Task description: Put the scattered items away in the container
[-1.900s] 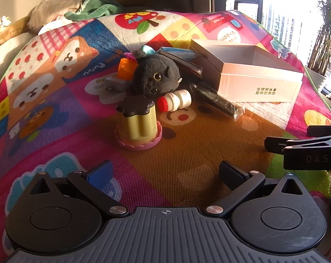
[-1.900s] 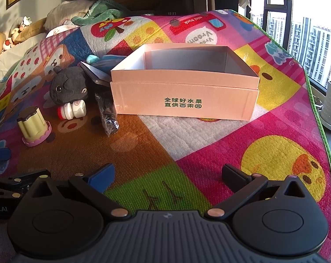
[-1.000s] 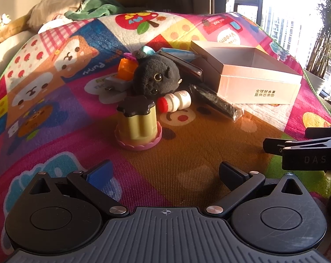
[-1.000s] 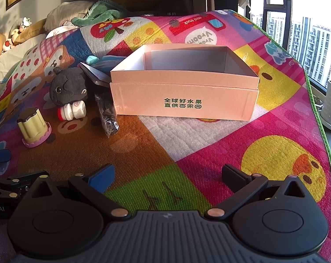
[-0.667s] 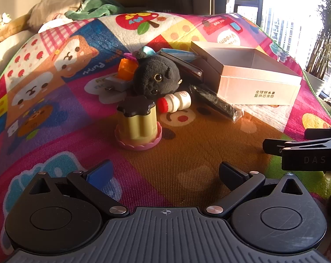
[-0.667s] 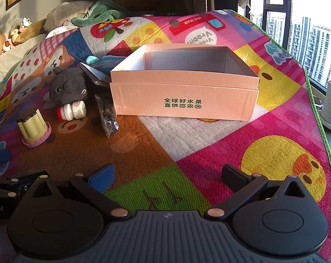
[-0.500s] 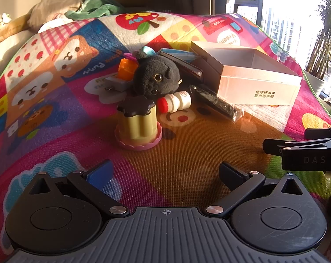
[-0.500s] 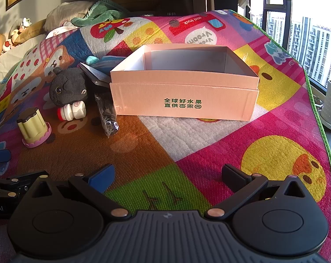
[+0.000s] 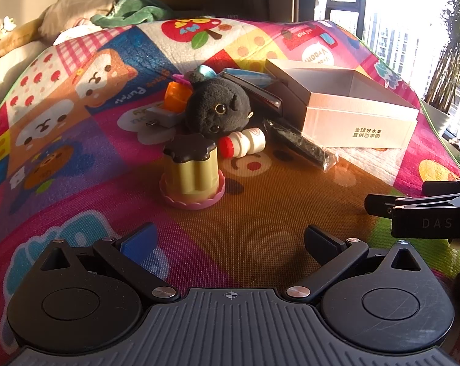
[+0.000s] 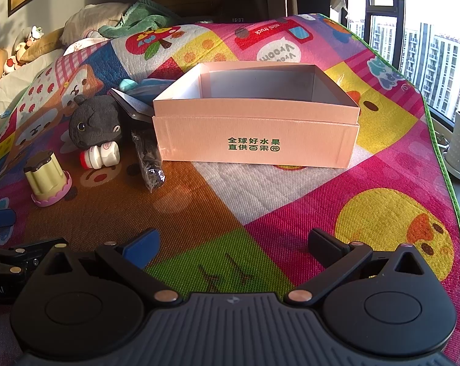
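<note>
Left wrist view: left gripper (image 9: 230, 241) gapes wide, empty, above the mat (image 9: 260, 213); right gripper (image 10: 234, 242) likewise. Pudding toy (image 9: 192, 172) and pink box (image 10: 256, 128) sit unmoved since earlier.

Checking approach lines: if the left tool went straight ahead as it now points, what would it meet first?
Probably bare mat first; the left tool is open, with the pudding toy just left of its line. Depth is uncertain.

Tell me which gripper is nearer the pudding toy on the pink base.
Left. The left gripper faces the pudding toy straight ahead, jaws open; the right gripper sits farther off to its side, facing the box.
</note>
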A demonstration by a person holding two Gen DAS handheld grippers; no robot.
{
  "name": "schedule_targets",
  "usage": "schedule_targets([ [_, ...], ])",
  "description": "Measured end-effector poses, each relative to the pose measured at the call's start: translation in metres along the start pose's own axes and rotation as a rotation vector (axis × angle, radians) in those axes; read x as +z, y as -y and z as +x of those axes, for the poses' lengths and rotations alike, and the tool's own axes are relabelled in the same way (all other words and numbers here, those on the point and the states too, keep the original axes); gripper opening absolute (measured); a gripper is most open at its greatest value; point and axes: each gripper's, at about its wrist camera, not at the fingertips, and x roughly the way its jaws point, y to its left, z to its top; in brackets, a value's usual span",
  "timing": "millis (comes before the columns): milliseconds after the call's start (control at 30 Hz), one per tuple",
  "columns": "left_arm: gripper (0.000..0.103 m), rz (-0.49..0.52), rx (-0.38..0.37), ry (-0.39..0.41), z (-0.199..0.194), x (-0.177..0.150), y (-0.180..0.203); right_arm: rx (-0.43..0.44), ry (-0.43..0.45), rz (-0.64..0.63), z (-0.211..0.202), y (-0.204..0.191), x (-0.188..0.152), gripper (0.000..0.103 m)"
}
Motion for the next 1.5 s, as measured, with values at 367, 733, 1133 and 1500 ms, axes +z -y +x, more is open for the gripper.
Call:
schedule_targets([
  [367,0.103,0.021,0.018,-0.010,0.001,0.001,0.004,-0.004,-0.008,-0.010,0.001,-0.001,0.000,0.103],
  [733,0.103,0.027,0.019,-0.028,0.004,0.005,0.007,0.036,-0.081,-0.070,-0.002,0.000,0.006,0.103],
  [1133,0.103,0.036,-0.035,0.016,-0.009,-0.001,0.003,0.087,-0.061,-0.070,-0.013,0.008,-0.005,0.103],
  [1500,0.103,0.055,-0.049,0.086,-0.023,0.005,-0.011,0.083,-0.075,-0.083,-0.013,0.006,-0.003,0.103],
])
